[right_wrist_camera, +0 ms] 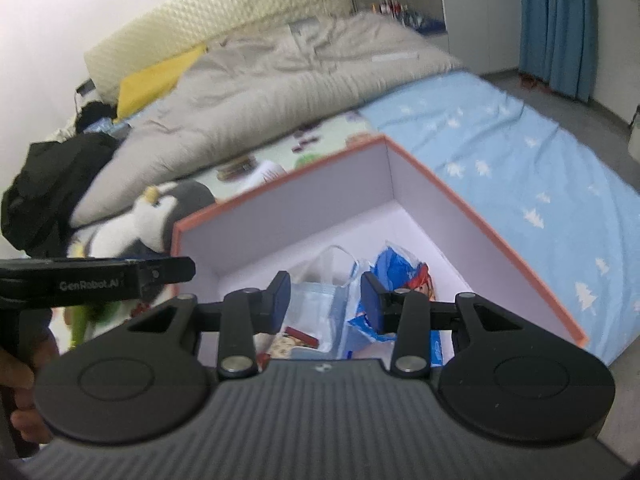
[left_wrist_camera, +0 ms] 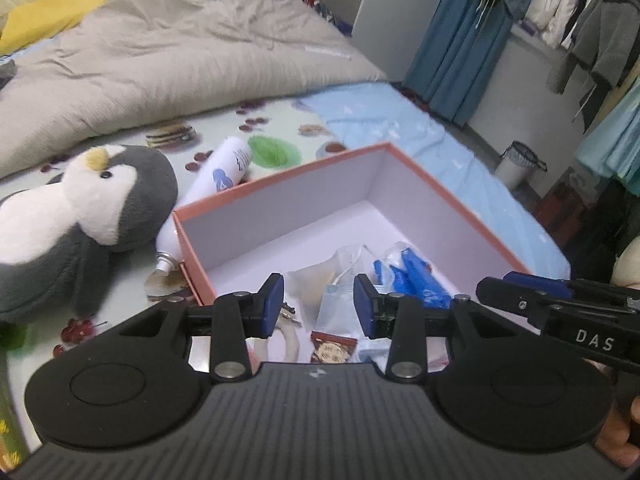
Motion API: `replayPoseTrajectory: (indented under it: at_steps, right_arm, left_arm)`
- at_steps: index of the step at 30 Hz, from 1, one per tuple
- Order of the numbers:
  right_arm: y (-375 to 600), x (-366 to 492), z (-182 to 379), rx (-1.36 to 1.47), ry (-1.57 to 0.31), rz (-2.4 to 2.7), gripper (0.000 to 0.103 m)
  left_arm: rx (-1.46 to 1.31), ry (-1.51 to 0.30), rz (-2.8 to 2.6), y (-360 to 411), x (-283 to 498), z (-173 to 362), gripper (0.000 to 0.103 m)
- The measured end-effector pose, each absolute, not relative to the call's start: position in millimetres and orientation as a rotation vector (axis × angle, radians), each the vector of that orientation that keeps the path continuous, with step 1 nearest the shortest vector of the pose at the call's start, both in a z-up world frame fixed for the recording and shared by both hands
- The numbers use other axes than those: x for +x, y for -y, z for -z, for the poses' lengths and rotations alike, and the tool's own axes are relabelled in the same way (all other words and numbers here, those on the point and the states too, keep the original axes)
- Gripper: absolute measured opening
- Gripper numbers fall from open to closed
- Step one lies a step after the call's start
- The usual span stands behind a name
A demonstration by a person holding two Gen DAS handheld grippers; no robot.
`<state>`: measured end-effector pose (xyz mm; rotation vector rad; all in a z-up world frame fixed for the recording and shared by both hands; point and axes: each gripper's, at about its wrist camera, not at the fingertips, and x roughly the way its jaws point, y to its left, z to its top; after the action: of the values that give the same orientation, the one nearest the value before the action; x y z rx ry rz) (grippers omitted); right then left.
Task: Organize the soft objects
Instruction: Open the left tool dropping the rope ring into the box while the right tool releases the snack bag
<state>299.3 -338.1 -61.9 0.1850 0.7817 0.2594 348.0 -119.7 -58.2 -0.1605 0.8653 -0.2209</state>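
Both grippers hang over the near end of an open pink box (left_wrist_camera: 460, 196) with white inner walls. On the left gripper (left_wrist_camera: 319, 306) the blue pads stand apart with nothing pressed between them; the right gripper (right_wrist_camera: 325, 304) likewise has its pads parted and empty. Below them, on the box floor, lie soft packets: a clear plastic bag (left_wrist_camera: 348, 260), a pale blue wrapped pack (right_wrist_camera: 316, 304), a crumpled blue wrapper (left_wrist_camera: 416, 280) and a small red-and-cream sachet (left_wrist_camera: 334, 350). Just outside the box's left wall a white tube (left_wrist_camera: 224, 176) lies on the printed sheet (left_wrist_camera: 132, 280), and beside it a grey and white plush penguin (left_wrist_camera: 80, 216). Farther back spread a pale blue sheet (right_wrist_camera: 520, 152) and a rumpled grey duvet (left_wrist_camera: 160, 68), with a yellow pillow (left_wrist_camera: 44, 20) near the headboard.
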Motion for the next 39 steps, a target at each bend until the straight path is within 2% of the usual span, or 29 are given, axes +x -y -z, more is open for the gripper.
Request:
replayPoseTrajectory:
  at_steps: [19, 27, 37, 39]
  right_arm:
    - [327.9, 154.2, -2.2, 0.171, -0.607, -0.238, 0.042]
    - [319.4, 111.0, -7.9, 0.163, -0.578, -0.233, 0.042]
    - [318.4, 88.7, -2.4, 0.137, -0.565, -0.228, 0.042]
    - [319.2, 85.4, 0.4, 0.138, -0.559, -0.224, 0.042]
  left_arm:
    - [-0.146, -0.688, 0.276, 116.1, 184.6, -15.5, 0.044]
    - [-0.147, -0.659, 0.276, 109.8, 128.3, -25.4, 0.044]
    - [-0.137, -0.639, 0.277, 113.3, 95.9, -24.2, 0.044]
    - [-0.130, -0.631, 0.274, 114.7, 91.2, -21.8, 0.049]
